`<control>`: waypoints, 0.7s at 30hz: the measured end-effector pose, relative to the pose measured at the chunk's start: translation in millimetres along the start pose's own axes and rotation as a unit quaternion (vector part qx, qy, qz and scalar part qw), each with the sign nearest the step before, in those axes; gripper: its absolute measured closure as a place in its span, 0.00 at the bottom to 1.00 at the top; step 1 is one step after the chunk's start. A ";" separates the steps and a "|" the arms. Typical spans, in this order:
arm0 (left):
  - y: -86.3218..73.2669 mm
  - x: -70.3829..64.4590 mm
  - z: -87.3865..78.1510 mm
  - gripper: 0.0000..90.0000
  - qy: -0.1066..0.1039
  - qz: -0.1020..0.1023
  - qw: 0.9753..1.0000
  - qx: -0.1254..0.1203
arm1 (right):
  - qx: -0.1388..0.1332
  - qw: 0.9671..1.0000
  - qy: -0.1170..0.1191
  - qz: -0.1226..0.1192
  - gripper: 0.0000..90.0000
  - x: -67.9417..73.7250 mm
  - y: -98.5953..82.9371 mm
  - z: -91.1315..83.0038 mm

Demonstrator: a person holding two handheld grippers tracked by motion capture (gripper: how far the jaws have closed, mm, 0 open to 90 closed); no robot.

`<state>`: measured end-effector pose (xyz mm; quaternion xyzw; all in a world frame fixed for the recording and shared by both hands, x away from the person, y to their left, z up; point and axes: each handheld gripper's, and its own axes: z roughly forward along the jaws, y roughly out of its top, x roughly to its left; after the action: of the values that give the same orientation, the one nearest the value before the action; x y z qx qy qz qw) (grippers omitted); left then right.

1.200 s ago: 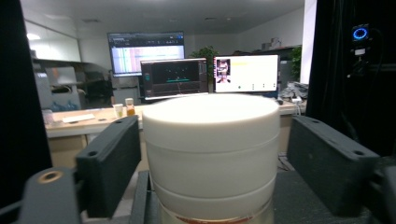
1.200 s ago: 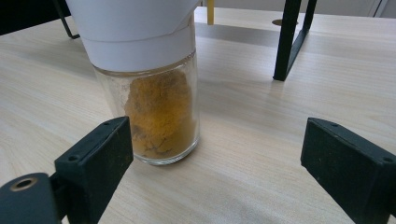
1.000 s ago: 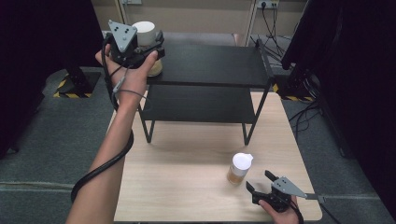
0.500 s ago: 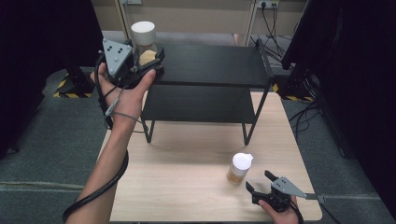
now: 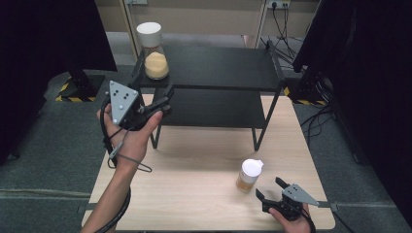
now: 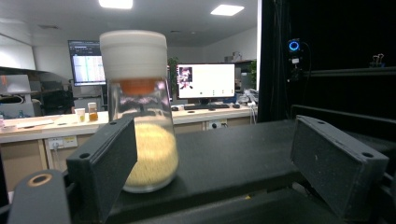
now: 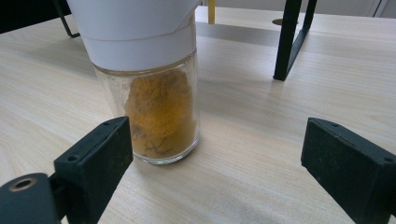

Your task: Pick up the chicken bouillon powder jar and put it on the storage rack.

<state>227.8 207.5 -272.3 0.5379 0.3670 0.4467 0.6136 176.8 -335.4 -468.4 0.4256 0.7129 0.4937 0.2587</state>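
Hands of a person at a pale wooden surface (image 5: 194, 194) each hold a black two-jaw claw. A black metal two-tier shelf (image 5: 218, 68) stands at the far edge of the surface.

The left claw (image 5: 163, 101) is held in the air just off the shelf's near left corner, pointing toward the shelf. Its jaws are spread apart and hold nothing. A grey three-cornered plate (image 5: 121, 101) sits on top of it. In the left gripper view, the left claw (image 6: 219, 158) faces a tall clear glass jar with a white lid (image 6: 140, 112), part filled with pale yellow grains. This jar stands upright at the far left corner of the shelf's top tier (image 5: 153, 51), apart from the jaws.

The right claw (image 5: 269, 190) rests low near the near right corner of the surface, its jaws also spread and empty. Just beyond it stands a small clear glass jar with a white flip cap (image 5: 248, 175), holding orange-brown powder. In the right gripper view, the right claw (image 7: 219, 154) looks at this small jar (image 7: 154, 84), which stands upright close to the left jaw, not gripped.
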 end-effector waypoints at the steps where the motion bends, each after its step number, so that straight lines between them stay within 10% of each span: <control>1: -2.8 0.0 -2.0 0.16 -0.001 0.000 1.000 0.001 | 0.000 1.000 0.000 0.000 0.10 0.0 0.0 0.0; 21: -57.1 2.8 -27.4 0.16 0.000 -0.022 0.999 0.034 | 0.001 1.000 0.000 -0.003 0.10 0.7 0.2 0.1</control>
<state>212.0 217.9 -332.8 0.5501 0.3939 0.4206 0.6045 176.6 -334.7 -468.3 0.4240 0.7142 0.4925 0.2602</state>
